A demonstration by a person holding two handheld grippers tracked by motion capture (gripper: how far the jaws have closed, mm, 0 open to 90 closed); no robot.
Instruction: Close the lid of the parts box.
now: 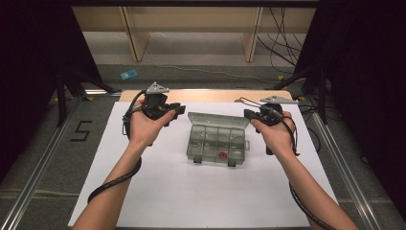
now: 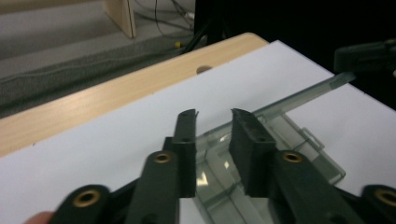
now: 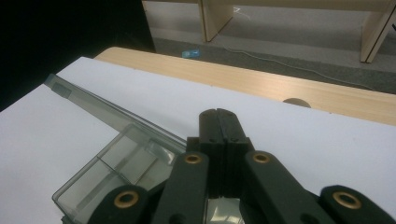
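A clear plastic compartment box stands mid-table with its lid raised at the back; a small red piece lies in a front compartment. My left gripper hovers at the box's left rear corner. In the left gripper view its fingertips stand a narrow gap apart with nothing between them, and the box lies just beyond. My right gripper hangs at the box's right rear corner. Its jaws are shut together on nothing, above the box.
A white sheet covers the table, with a wooden strip showing along the far edge and a round hole in it. Beyond are the floor, shelf legs, cables and a small blue item.
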